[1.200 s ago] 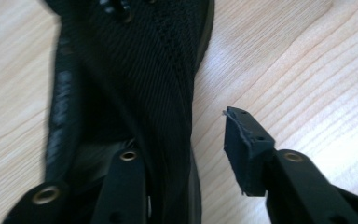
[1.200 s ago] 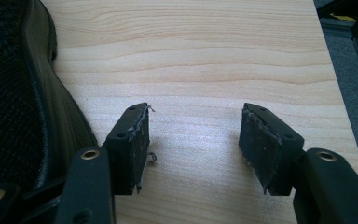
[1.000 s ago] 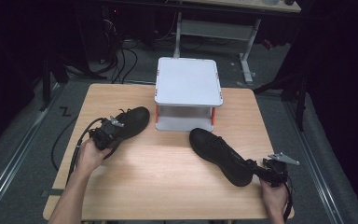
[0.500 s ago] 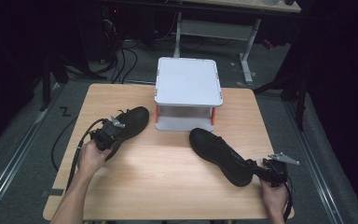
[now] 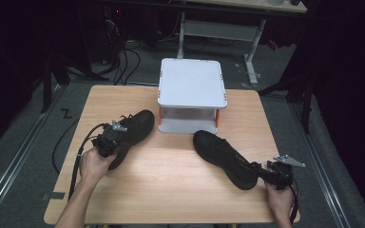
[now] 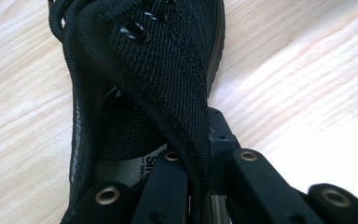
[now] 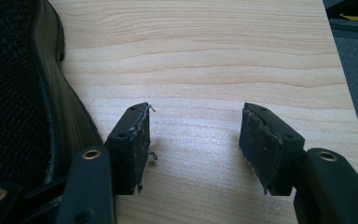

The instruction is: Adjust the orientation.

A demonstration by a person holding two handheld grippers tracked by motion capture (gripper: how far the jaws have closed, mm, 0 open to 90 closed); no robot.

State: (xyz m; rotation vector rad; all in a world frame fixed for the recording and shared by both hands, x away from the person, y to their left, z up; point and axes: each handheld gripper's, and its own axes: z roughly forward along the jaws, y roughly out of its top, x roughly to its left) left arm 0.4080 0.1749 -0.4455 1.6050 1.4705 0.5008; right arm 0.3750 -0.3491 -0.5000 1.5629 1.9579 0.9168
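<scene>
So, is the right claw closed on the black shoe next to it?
No, the right claw stands open over bare table, with nothing between its pads, and the black shoe lies beside it.

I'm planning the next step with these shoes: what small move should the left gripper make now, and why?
Probably lift the left shoe a little and carry it toward the white stand. The left gripper is already shut on the shoe's collar edge, while the right gripper stands open beside the right shoe, holding nothing.
</scene>
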